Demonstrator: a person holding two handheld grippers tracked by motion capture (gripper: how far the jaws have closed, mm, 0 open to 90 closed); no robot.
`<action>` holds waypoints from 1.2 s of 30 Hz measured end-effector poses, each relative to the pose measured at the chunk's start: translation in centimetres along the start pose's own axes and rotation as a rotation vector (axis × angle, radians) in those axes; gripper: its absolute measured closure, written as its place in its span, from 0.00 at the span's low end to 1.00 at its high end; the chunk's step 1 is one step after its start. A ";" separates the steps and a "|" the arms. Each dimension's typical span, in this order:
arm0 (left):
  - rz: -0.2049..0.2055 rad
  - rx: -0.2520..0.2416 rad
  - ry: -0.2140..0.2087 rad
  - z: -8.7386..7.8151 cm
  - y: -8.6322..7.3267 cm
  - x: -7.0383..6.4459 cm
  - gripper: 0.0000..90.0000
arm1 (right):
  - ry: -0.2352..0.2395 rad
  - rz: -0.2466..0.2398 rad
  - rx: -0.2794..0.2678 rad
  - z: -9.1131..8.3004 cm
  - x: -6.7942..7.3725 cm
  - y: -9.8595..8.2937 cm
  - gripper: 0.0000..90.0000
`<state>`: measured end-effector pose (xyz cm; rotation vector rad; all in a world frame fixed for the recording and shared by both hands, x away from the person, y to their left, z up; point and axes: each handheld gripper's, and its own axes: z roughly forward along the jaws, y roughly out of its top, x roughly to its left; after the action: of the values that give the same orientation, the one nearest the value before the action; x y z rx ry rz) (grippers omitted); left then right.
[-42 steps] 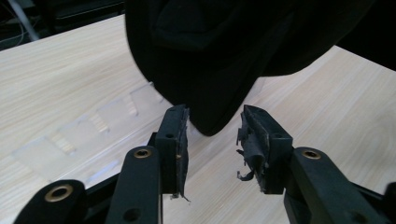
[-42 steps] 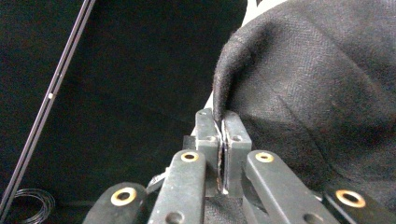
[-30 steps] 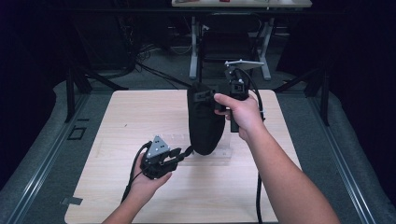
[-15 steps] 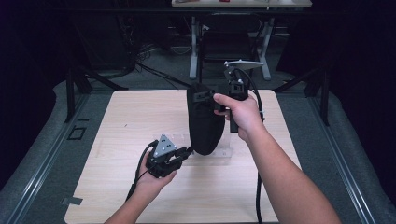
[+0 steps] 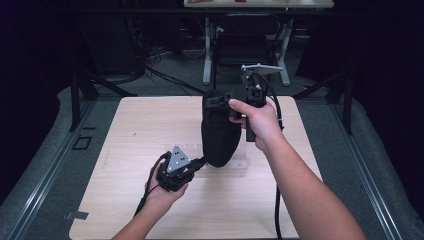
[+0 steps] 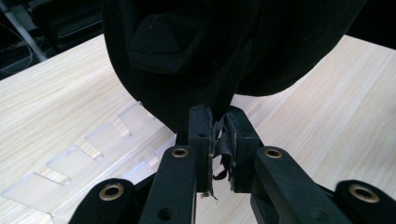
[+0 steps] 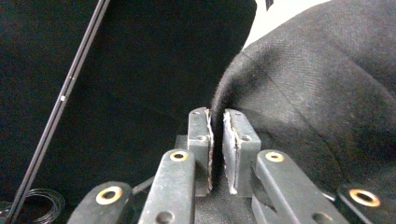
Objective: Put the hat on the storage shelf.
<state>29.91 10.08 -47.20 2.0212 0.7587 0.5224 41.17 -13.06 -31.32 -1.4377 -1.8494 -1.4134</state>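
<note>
Dark floor and desk legs are framing a pale wooden table (image 5: 125,150), and on it, near the middle, a clear plastic rack (image 6: 84,154) with slots is lying flat. Toward the near left, the left gripper (image 5: 196,164) is reaching in low, its jaws pinching together on the bottom edge of a black fabric cap (image 5: 219,131), as the left gripper view is showing with cloth squeezed between them. That cap is hanging upright in the air over the middle of the table, its low end just above the rack. To the right and farther back, the right gripper (image 5: 226,100) is holding the cap's top, jaws clamping on a fold of the cloth. Being soft, light and floppy, the cap is likely sagging wherever unsupported, so opposite edges look the surest places to grip.
</note>
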 end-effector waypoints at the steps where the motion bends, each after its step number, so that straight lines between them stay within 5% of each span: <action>1: 0.006 -0.001 0.005 0.0 0.0 0.0 0.93 | 0.003 0.001 0.001 0.0 0.0 0.0 0.88; 21: 0.033 0.068 0.066 -0.2 -2.2 1.0 0.95 | -0.024 0.005 -0.058 -2.4 -0.6 0.2 0.82; 27: -0.007 0.089 0.082 0.2 -3.9 1.6 0.95 | -0.040 -0.009 -0.061 -2.5 -0.5 0.1 0.82; 36: -0.036 0.084 0.080 0.1 -4.4 1.8 0.94 | -0.068 -0.018 -0.071 -2.9 -0.5 0.0 0.82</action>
<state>29.92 13.09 -50.86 2.0701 0.8763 0.5614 40.63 -15.88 -30.55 -1.5247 -1.8758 -1.4692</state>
